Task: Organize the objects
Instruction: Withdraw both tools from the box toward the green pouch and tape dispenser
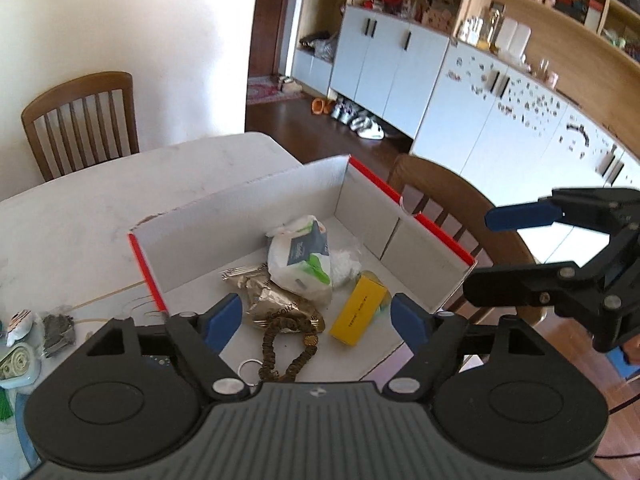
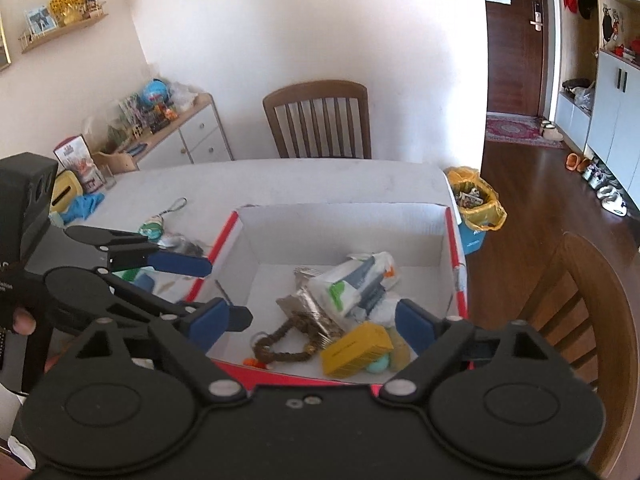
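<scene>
The bead loop [image 1: 289, 346] runs under the left gripper's body in the left wrist view, its near end hidden. A teal thing [image 2: 378, 365] shows only in part behind the yellow box [image 2: 357, 349] — what it is cannot be told. Print on the tissue pack [image 1: 301, 261] is too small to read. The bin's [image 2: 476, 204] contents blur together.

Wooden chair [image 2: 320, 120] behind table, yellow-lined bin [image 2: 476, 200], shoes [image 1: 360, 120] below cabinets [image 1: 384, 68]
</scene>
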`<state>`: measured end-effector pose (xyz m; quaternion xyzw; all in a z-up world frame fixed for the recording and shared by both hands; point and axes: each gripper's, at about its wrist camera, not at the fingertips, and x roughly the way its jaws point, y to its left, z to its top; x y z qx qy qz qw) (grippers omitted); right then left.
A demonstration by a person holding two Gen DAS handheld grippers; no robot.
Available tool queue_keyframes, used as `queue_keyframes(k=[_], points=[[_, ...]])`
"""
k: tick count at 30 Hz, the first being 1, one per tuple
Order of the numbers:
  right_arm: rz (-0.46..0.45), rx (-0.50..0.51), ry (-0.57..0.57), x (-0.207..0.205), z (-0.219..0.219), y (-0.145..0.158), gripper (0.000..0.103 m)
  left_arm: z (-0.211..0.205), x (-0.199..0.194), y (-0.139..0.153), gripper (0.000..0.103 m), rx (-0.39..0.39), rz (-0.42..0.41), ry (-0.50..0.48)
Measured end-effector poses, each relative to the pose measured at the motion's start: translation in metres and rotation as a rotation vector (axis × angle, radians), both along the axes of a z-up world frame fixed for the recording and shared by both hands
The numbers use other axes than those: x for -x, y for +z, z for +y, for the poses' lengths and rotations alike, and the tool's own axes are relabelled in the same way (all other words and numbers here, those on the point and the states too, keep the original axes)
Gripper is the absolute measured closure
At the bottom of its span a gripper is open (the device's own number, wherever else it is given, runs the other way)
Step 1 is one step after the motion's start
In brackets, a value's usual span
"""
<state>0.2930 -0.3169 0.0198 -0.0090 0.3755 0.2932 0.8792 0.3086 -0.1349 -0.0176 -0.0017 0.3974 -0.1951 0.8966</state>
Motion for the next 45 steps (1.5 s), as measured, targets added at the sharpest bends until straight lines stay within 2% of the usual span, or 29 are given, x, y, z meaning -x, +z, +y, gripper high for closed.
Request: queue_keyframes(k=[7, 9, 10, 11, 18, 27, 36, 45], points=[[-0.032, -0.051, -0.022, 0.014, 0.013, 0.008, 0.005, 0.028, 0.015, 0.016, 0.014, 0.025, -0.046, 0.044], [-0.045, -0.063, -0.029, 0.017, 0.018, 0.012, 0.002, 0.039, 0.019, 0.019, 0.009, 0.026, -0.063, 0.063], [-0.051, -0.071, -0.031, 0.019, 0.022, 0.014, 0.001, 0.045, 0.021, 0.021, 0.002, 0.027, -0.069, 0.073], [-0.056, -0.079, -0.034, 0.02, 0.025, 0.016, 0.001, 0.052, 0.023, 0.022, 0.0, 0.028, -0.077, 0.087], [-0.067, -0.123, -0.041, 0.026, 0.061, 0.021, 0.001, 0.098, 0.031, 0.03, 0.0, 0.019, -0.116, 0.138], [-0.078, -0.114, -0.037, 0.027, 0.12, 0.021, 0.001, 0.167, 0.034, 0.031, 0.0, 0.027, -0.134, 0.203], [-0.032, -0.074, 0.004, 0.017, 0.188, 0.005, 0.001, 0.237, 0.032, 0.018, 0.0, 0.016, -0.137, 0.287], [0.003, -0.047, -0.004, 0.003, 0.233, -0.011, 0.002, 0.288, 0.029, -0.006, 0.0, 0.002, -0.123, 0.313]])
